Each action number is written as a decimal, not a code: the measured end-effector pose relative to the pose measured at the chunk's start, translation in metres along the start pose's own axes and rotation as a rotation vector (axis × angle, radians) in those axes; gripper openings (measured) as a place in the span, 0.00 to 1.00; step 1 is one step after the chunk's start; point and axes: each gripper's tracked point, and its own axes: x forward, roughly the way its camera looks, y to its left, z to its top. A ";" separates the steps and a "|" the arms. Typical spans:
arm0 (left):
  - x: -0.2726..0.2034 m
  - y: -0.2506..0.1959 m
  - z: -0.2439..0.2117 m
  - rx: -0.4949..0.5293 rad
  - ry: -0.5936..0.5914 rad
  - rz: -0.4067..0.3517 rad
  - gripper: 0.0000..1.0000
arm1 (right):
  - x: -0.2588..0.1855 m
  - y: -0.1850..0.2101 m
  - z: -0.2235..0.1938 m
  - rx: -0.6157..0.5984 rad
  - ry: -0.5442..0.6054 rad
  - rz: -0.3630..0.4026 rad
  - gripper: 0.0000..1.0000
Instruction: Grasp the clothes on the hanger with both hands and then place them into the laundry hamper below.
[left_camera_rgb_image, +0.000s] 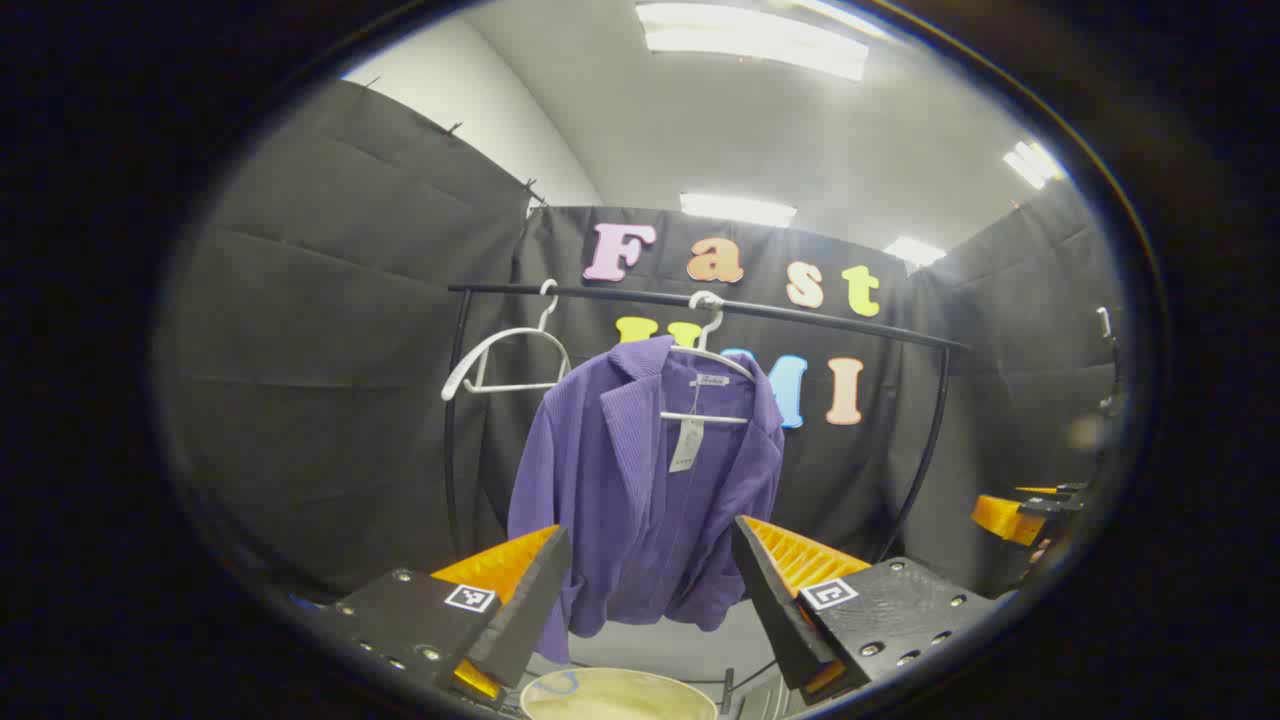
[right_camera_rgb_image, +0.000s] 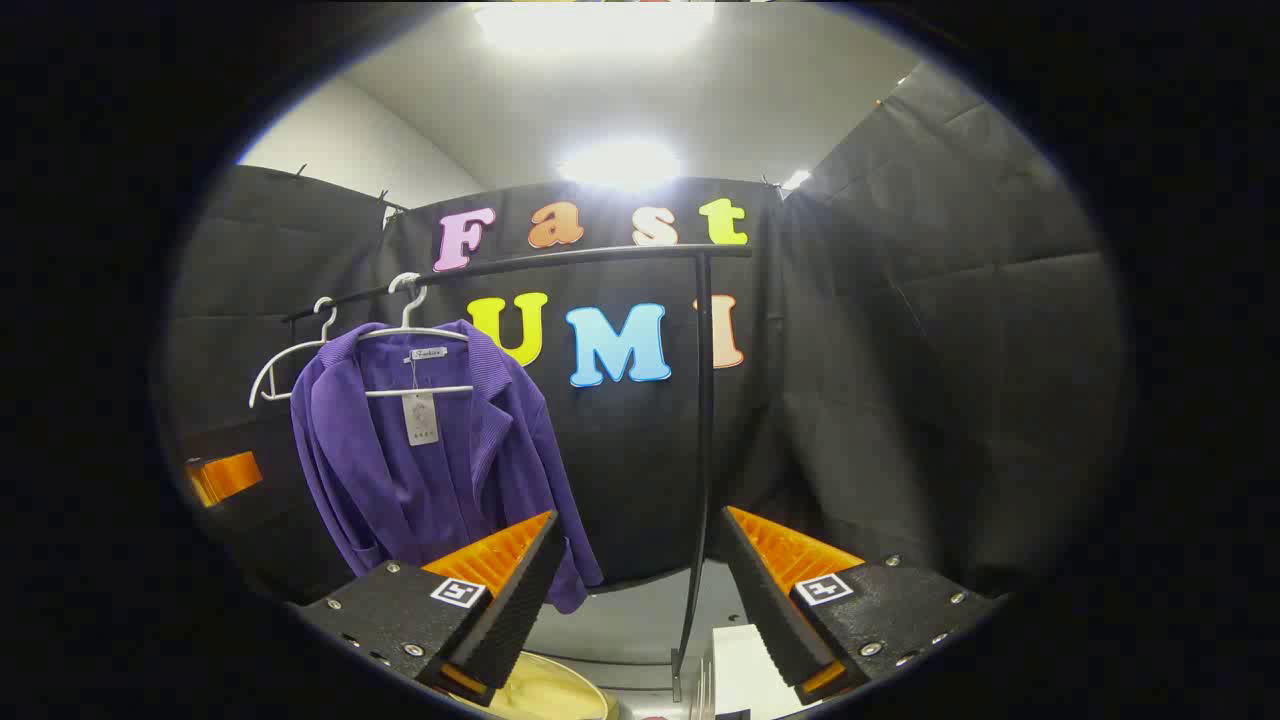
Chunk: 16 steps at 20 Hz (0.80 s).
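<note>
Purple ribbed jacket (left_camera_rgb_image: 640, 480), tagged and open-fronted, hanging on a white hanger (left_camera_rgb_image: 712, 360); cream laundry hamper (left_camera_rgb_image: 615, 695) rim at 6 o'clock.

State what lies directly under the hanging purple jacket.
Below the purple jacket sits the round rim of the laundry hamper, partly cut off by the view's edge; its inside cannot be made out.

A jacket (left_camera_rgb_image: 640, 480) is hung on a hanger (left_camera_rgb_image: 708, 345) on the rail (left_camera_rgb_image: 700, 300), before the cloth wall. A bare hanger (left_camera_rgb_image: 505, 360) is hung just left of it. The hamper (left_camera_rgb_image: 615, 695) is set below the jacket. In the left gripper view, the jacket is framed between the spread fingers (left_camera_rgb_image: 525, 600).
</note>
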 end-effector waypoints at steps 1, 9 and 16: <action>-0.001 0.001 -0.001 -0.004 0.003 0.002 0.94 | 0.001 0.001 -0.001 -0.005 0.001 0.001 0.96; -0.010 0.009 0.002 0.021 -0.001 0.010 0.94 | 0.002 0.013 0.001 -0.009 0.001 0.027 0.96; -0.011 0.000 0.006 0.051 -0.023 -0.021 1.00 | -0.001 0.022 0.007 -0.018 -0.008 0.045 0.96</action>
